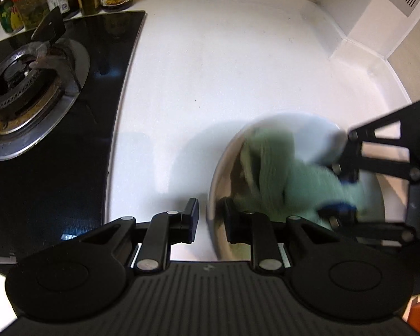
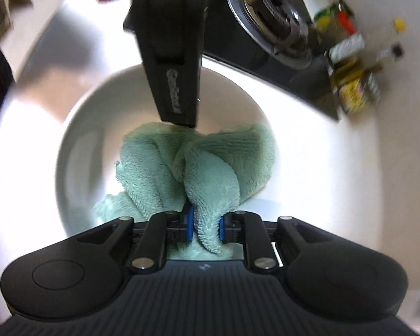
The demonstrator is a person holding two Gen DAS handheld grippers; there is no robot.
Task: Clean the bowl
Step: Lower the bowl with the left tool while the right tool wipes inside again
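While right tongs [image 2: 205,228] clamp cloth [image 2: 198,162] in bowl [image 2: 78,128], left tongs [image 1: 210,222] pinch rim.

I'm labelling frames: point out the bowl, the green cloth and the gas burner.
bowl [image 2: 78,128]: right wrist view, bare inner wall.
green cloth [image 2: 210,173]: right wrist view, middle fold.
gas burner [image 1: 14,75]: left wrist view, burner ring.

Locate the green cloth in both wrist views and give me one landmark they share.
Left wrist view: the green cloth is at lower right, inside the white bowl, held by the right gripper coming in from the right edge.
Right wrist view: it fills the centre, bunched in the bowl, pinched between the right gripper's blue-padded jaws at lower centre.
Shared landmark: the gas burner, at left in the left view, at top right in the right view.
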